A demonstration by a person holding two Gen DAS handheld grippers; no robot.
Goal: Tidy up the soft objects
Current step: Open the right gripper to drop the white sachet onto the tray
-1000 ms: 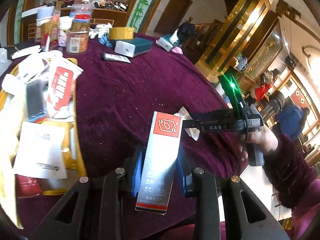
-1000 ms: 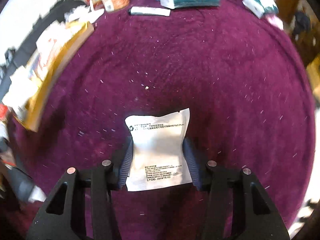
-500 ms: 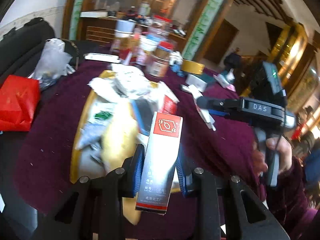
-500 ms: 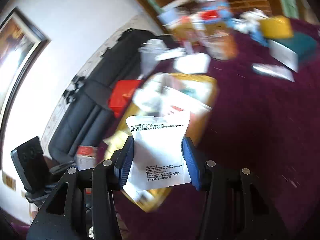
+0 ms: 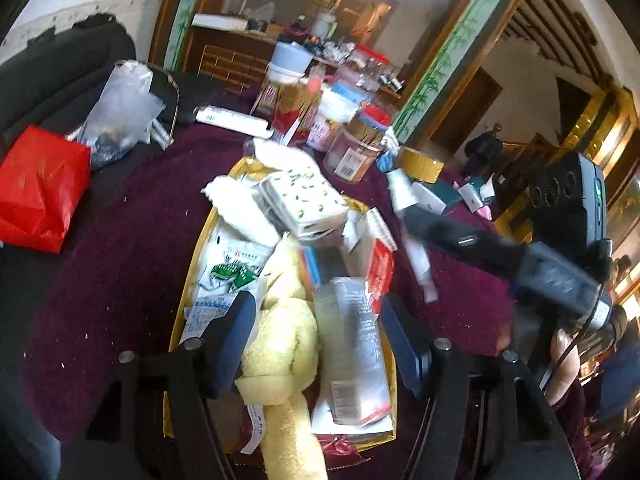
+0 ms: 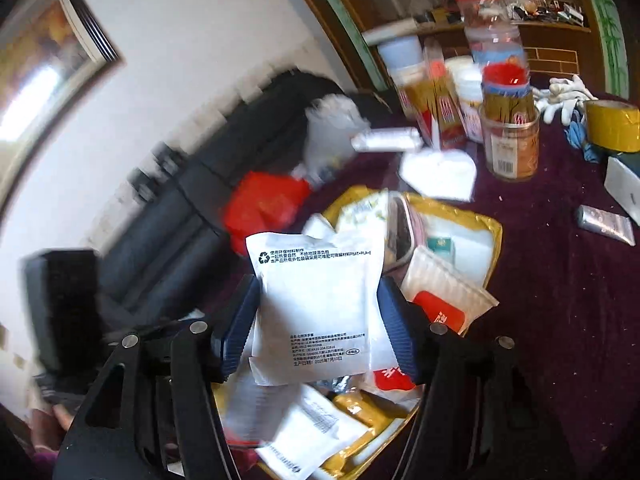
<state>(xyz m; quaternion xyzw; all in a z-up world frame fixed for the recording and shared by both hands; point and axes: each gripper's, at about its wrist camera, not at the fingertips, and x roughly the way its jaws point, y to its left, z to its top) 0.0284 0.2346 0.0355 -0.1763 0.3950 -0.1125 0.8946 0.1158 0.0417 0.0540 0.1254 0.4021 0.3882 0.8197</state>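
Right gripper [image 6: 318,316] clenched the white pouch [image 6: 316,308] above the gold tray [image 6: 494,232]
Left gripper [image 5: 316,340] hung released over the tray's near edge; pouch upright

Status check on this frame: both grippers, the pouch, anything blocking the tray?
Left gripper open over gold tray, box lying below. Right gripper shut on white pouch, above the piled tray. Nothing blocking.
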